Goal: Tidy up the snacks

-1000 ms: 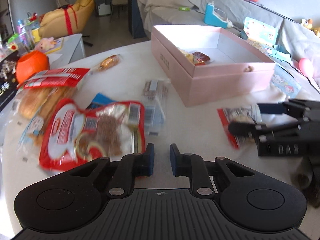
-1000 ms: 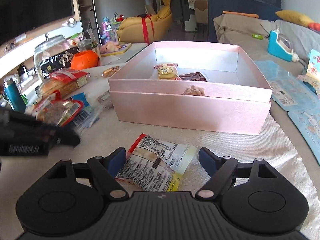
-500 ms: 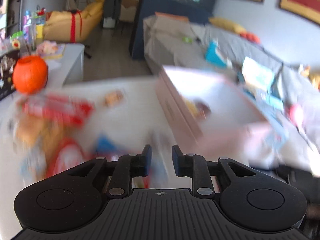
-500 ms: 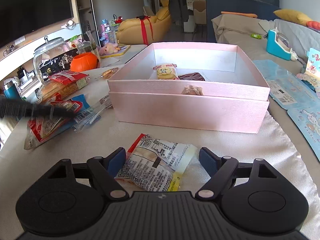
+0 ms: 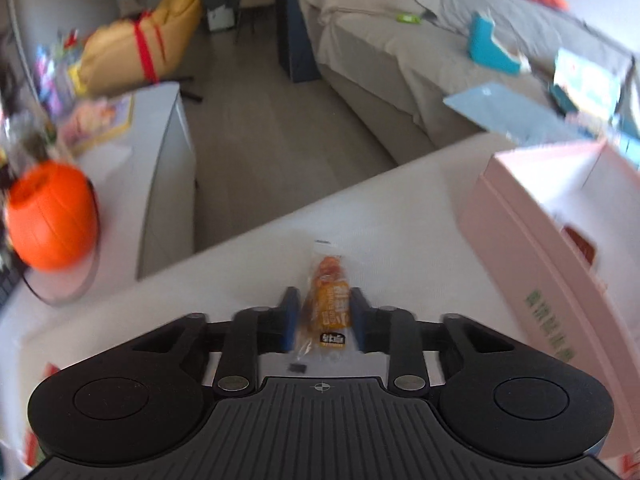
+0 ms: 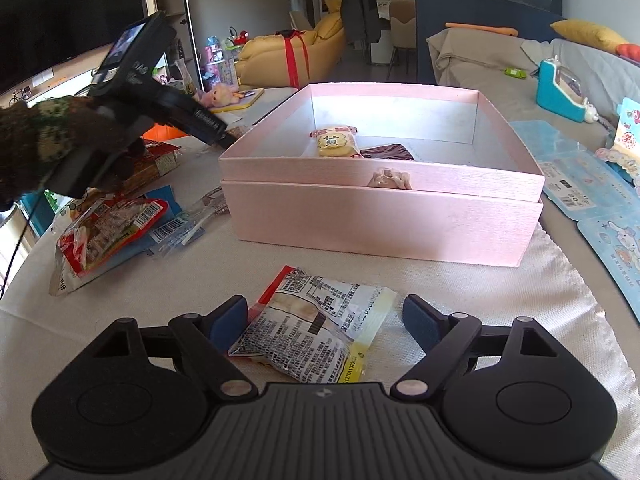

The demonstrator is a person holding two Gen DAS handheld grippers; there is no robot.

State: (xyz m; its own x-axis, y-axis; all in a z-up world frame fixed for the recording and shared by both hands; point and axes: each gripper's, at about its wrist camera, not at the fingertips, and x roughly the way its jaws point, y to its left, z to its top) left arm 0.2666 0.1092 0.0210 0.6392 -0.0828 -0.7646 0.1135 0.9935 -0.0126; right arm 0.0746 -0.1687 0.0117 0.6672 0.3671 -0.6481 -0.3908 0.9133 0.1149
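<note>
A small orange snack packet point(image 5: 326, 308) lies on the white table near its far edge. My left gripper point(image 5: 324, 312) straddles it with a narrow gap, and the pads sit close beside the packet's sides. In the right wrist view the left gripper point(image 6: 229, 142) reaches down behind the left corner of the pink box point(image 6: 380, 216). My right gripper point(image 6: 324, 316) is opening, and a white and red snack packet point(image 6: 316, 332) lies loose on the cloth between its jaws. Inside the box are a yellow snack point(image 6: 334, 142) and a dark red packet point(image 6: 386, 152).
A heap of snack bags point(image 6: 108, 224) lies left of the box. An orange pumpkin pot point(image 5: 48, 216) stands on a white side table point(image 5: 160, 152) beyond the table's edge. The pink box point(image 5: 540, 240) is close on the left gripper's right. Blue cards point(image 6: 580, 184) lie to the right.
My left gripper swept from the snack heap to the far side of the table and now straddles the orange packet, jaws slightly wider. The right gripper stayed put and its jaws spread a little.
</note>
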